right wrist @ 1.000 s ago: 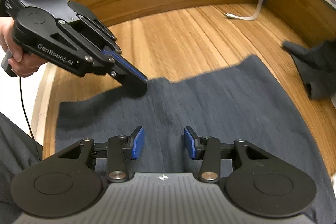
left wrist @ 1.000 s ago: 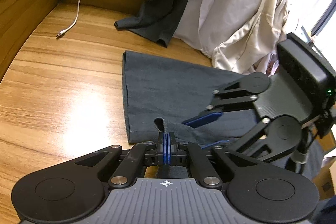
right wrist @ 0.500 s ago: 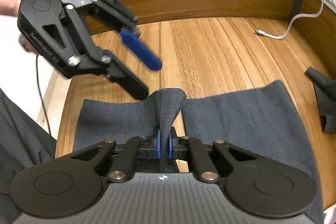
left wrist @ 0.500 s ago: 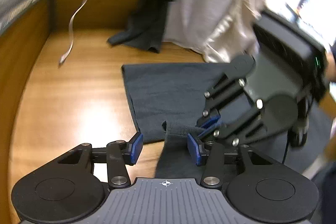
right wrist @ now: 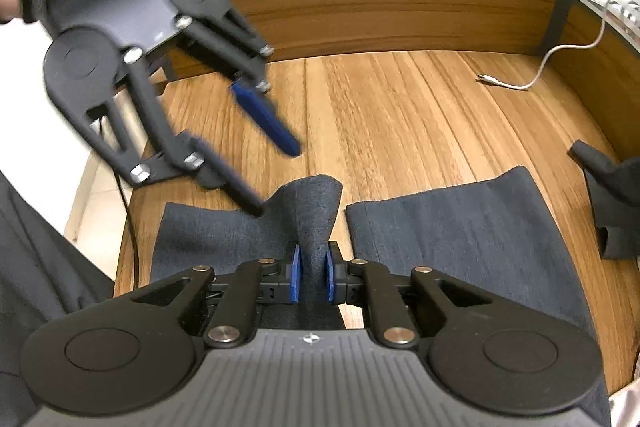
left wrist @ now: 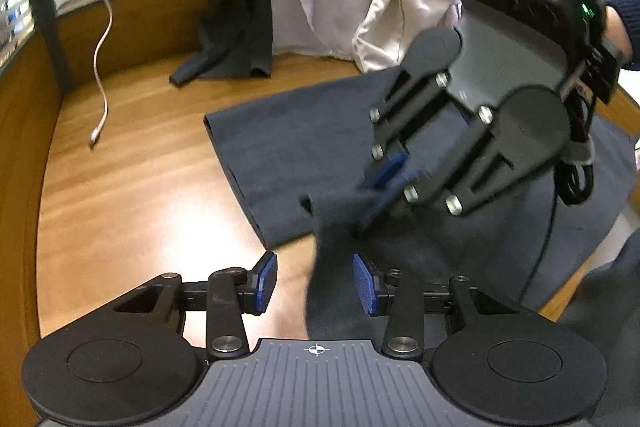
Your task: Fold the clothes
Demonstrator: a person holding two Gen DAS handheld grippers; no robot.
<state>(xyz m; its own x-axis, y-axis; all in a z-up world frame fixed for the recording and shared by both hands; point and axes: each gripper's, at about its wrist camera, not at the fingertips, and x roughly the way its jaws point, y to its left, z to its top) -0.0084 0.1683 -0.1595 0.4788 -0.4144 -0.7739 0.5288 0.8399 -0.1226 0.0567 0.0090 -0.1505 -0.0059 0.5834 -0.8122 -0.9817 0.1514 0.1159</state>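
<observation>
Nowhere legible writing; right gripper pinches grey cloth, left gripper gapes.

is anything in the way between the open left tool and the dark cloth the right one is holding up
Nothing visible blocks it. The left tool is open, with the raised fold of the dark cloth already between its pads, untouched. The right tool pinches that same fold close by.

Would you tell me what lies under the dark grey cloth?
The dark grey cloth lies flat on the wooden table, whose boards show in the gap beside the pinched-up fold. Whatever else may lie beneath the flat parts is covered.
</observation>
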